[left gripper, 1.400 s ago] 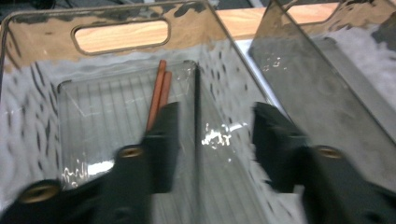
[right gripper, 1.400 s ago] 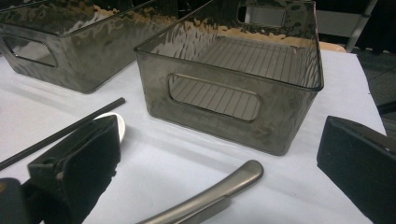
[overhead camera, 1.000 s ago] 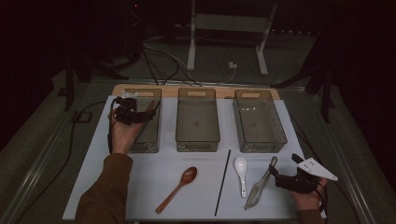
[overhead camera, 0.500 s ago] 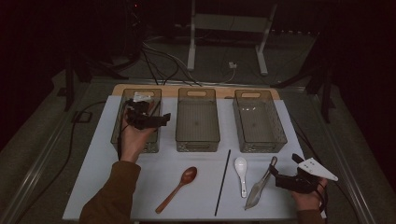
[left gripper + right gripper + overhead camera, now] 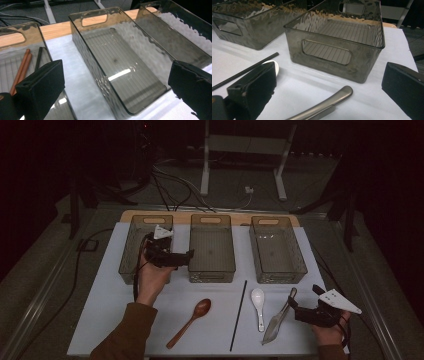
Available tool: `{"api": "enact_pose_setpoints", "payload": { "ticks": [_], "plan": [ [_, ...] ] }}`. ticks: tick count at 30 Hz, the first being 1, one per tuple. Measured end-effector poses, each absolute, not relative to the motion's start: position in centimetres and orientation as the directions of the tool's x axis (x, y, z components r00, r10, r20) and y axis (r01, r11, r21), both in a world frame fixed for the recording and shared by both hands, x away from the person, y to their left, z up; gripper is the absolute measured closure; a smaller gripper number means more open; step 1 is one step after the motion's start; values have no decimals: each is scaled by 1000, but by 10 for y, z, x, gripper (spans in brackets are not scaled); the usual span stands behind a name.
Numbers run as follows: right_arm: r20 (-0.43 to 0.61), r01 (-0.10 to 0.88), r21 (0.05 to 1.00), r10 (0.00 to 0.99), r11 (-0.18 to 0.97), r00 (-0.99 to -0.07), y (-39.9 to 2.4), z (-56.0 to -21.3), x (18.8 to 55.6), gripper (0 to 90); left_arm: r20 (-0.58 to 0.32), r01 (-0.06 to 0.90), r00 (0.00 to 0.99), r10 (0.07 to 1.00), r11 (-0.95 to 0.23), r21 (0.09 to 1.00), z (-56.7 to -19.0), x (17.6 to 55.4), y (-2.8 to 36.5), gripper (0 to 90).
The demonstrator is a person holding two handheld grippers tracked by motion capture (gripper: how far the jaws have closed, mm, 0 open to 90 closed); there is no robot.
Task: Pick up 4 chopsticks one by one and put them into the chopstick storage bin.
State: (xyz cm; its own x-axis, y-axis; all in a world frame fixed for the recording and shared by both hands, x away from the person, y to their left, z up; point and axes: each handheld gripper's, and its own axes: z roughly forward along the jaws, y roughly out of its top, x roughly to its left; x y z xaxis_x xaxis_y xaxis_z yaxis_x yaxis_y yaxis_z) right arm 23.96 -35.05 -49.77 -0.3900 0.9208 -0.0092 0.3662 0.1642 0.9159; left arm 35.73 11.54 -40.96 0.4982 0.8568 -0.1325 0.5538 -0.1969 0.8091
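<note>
While seemingly sorting cutlery into bins: between picks. Left gripper [image 5: 181, 256] spread wide, empty, above the left bin [image 5: 127, 255], with reddish chopsticks [image 5: 22, 67] and a black one [image 5: 38, 58] lying inside. Right gripper [image 5: 300, 306] parted too, gripping nothing, low over the white mat [image 5: 100, 320], with the handle of the metal server [image 5: 329, 100] between the jaws.

Next, probably: close on that handle, lift, carry to a bin; cannot tell which.

Farther out on the mat: white soup spoon [image 5: 258, 305], black chopstick [image 5: 238, 315], wooden spoon [image 5: 192, 320]. Middle bin [image 5: 191, 245] and right bin [image 5: 300, 255] bare. In the way, only the right bin's near wall; lift the server's blade clear over it.
</note>
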Motion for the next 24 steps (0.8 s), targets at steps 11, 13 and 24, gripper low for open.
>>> {"api": "enact_pose_setpoints", "payload": {
  "ticks": [11,13,24],
  "plan": [
    [-8,366,916,921,163,-390,-351,-498,240,0,-121,553,536,835,-239,798,-419,338,78,18],
    [-11,366,916,920,166,-391,-350,-498,239,0,-117,558,539,834,-249,792,-421,335,72,18],
    [-9,368,915,920,165,-391,-350,-498,240,0,-89,549,543,835,-273,790,-432,325,41,18]
  ]
}}
